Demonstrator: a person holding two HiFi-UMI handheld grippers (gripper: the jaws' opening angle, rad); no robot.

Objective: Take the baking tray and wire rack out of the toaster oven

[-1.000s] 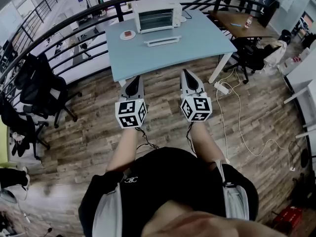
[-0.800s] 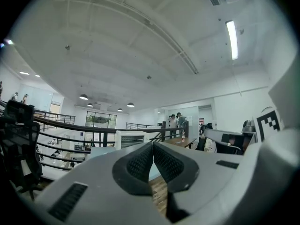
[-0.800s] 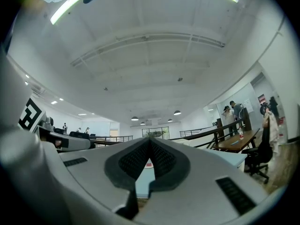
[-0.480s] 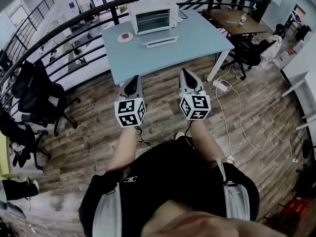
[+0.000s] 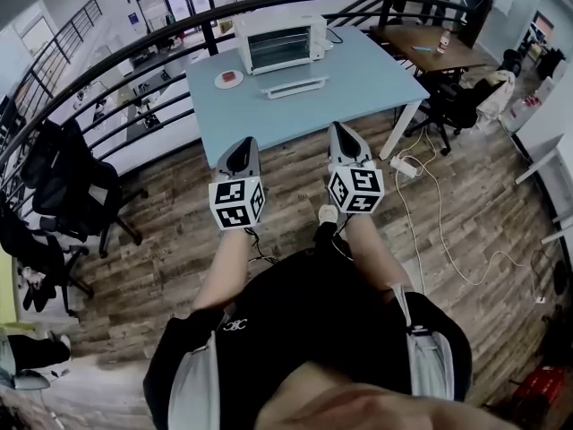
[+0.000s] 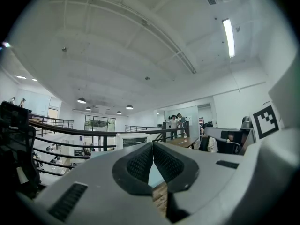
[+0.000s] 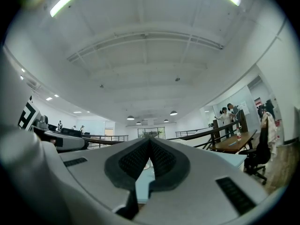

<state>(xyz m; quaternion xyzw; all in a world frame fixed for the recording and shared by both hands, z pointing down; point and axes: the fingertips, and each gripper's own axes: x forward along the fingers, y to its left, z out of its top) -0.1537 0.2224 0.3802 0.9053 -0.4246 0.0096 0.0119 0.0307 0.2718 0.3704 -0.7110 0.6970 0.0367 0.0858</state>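
A white toaster oven (image 5: 279, 41) with its glass door closed stands at the far side of a light blue table (image 5: 358, 79). What is inside it is too small to make out. A flat white oblong thing (image 5: 294, 85) lies just in front of it. My left gripper (image 5: 243, 146) and right gripper (image 5: 340, 131) are held side by side over the wooden floor, short of the table's near edge. Both are shut and hold nothing. Past the closed jaws of the left gripper (image 6: 153, 144) the oven (image 6: 133, 139) shows far off. The right gripper (image 7: 150, 139) points at the table too.
A small plate (image 5: 229, 79) with something red sits left of the oven. A black curved railing (image 5: 134, 47) runs behind the table. Black office chairs (image 5: 72, 177) stand at left. A power strip and cable (image 5: 407, 164) lie on the floor at right, near another chair (image 5: 457, 101).
The person has stepped towards the table, so both grippers are a little nearer its edge. A shoe now shows below the right gripper. The jaws stayed shut.
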